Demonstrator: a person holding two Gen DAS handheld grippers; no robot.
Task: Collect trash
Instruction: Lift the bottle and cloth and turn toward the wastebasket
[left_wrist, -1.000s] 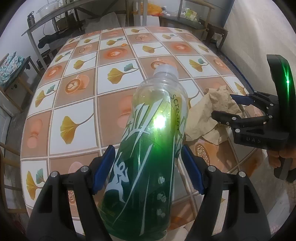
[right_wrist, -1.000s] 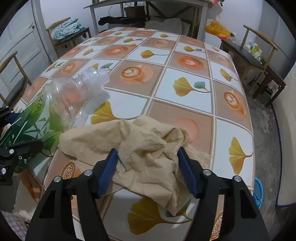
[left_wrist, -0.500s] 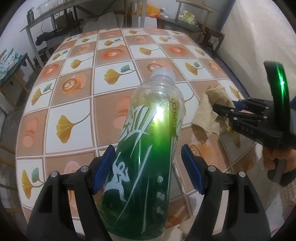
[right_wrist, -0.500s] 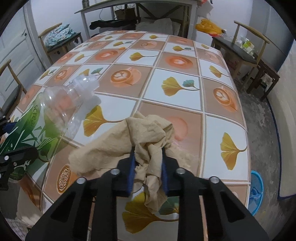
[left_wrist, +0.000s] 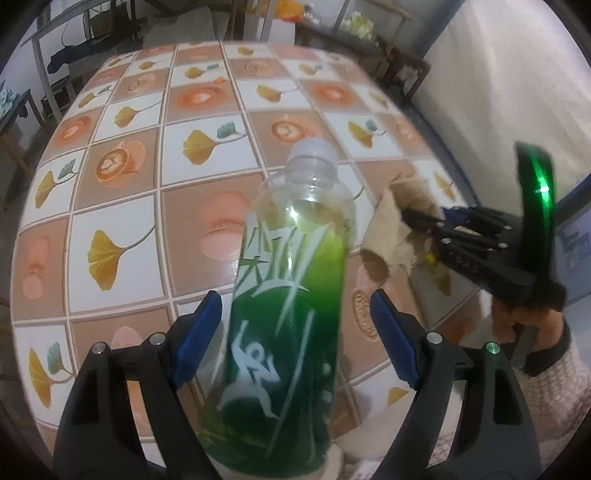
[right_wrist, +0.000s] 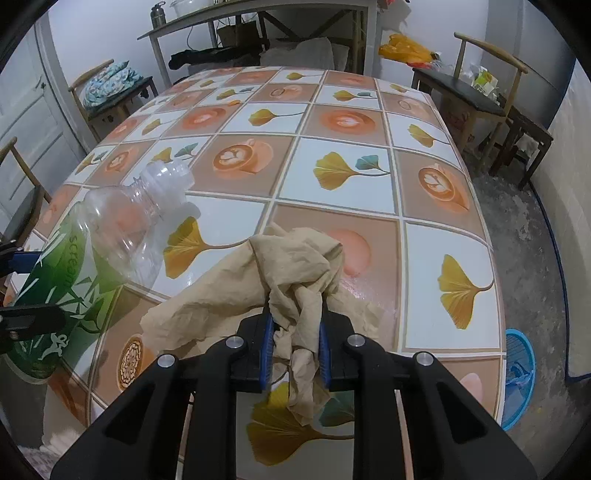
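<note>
1. Fingers of the left gripper (left_wrist: 295, 341) stand wide and have just been opening further; the green-labelled plastic bottle (left_wrist: 284, 325) lies between them, with a visible gap at each blue pad (left_wrist: 199, 341).
2. Fingers of the right gripper (right_wrist: 295, 345) are narrow, having just closed, and pinch the crumpled brown paper (right_wrist: 291, 284), which bunches up between the pads and spreads ahead of them onto the tablecloth (right_wrist: 343, 162).
3. Progress, as judged: paper secured, bottle not gripped, nothing binned yet.
</note>
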